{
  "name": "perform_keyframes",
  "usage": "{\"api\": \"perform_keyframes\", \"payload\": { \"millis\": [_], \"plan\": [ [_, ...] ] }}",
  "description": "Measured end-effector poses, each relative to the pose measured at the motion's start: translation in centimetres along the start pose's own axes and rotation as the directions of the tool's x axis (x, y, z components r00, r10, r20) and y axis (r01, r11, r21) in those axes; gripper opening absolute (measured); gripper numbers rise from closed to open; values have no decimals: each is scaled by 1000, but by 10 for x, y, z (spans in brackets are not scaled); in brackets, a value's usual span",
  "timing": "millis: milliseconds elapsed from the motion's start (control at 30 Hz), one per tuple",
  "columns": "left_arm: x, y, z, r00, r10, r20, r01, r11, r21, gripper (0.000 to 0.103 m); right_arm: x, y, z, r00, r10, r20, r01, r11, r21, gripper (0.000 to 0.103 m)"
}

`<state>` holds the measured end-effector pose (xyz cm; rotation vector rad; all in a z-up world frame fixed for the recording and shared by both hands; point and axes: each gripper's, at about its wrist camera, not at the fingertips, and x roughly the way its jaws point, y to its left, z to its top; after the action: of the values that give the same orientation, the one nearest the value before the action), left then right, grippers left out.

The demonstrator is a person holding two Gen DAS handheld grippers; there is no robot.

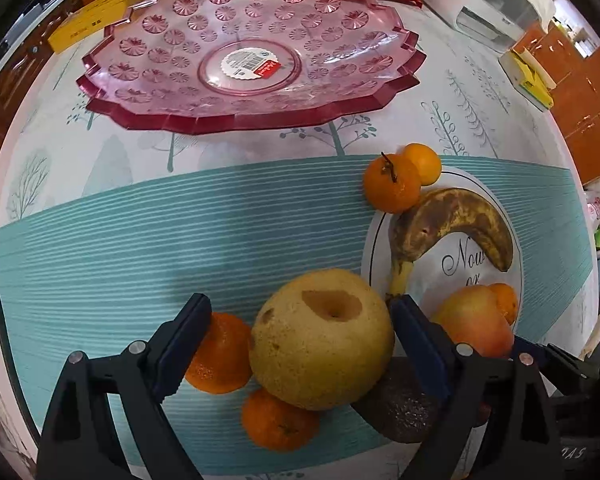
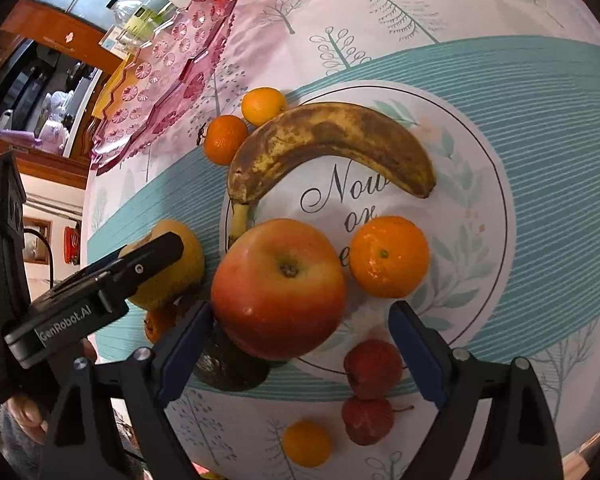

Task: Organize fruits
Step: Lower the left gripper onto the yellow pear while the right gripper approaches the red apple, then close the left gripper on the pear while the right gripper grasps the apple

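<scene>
Left wrist view: the left gripper point(image 1: 300, 344) has its fingers spread wide around a yellow pear point(image 1: 320, 336), which sits on the desk point(image 1: 140, 232); whether the pads touch it cannot be told. A mandarin point(image 1: 220, 354) lies against the left finger, another mandarin point(image 1: 278, 420) below the pear, a dark fruit point(image 1: 400, 408) beside it. Farther off stands an empty pink glass platter point(image 1: 252, 52). A brown-spotted banana point(image 1: 448, 224) lies to the right.

Right wrist view: the right gripper point(image 2: 300, 344) has its fingers spread around a red apple point(image 2: 278, 288), the left pad touching or nearly so. An orange point(image 2: 388, 256) lies just beside the apple, two small red fruits point(image 2: 370, 392) nearer the camera
</scene>
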<state>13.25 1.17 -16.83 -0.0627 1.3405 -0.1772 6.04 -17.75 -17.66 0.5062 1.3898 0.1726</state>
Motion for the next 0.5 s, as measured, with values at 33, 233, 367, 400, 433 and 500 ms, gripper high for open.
{"api": "perform_keyframes", "payload": {
  "millis": [33,233,367,400,433,500],
  "plan": [
    [1,1,1,1000,-4,0,4,1000,6,91,0,-1,1,1000,7,0,-7,1000,12,90],
    [10,-4,6,999,-30,-26,32,995,94,92,6,-18,7,997,77,-12,-74,985,155,90],
    [14,-7,7,998,-52,-37,57,986,156,93,7,-24,10,996,88,-10,-84,975,206,91],
    [15,-7,8,998,-55,-39,61,985,161,93,8,-23,10,996,85,-10,-82,975,206,91],
    [16,-7,8,997,-60,-42,66,984,166,93,8,-21,11,997,75,-12,-71,977,202,91],
    [19,-7,10,997,-61,-51,69,982,176,93,10,-17,11,998,57,-16,-52,980,190,91]
  ]
}}
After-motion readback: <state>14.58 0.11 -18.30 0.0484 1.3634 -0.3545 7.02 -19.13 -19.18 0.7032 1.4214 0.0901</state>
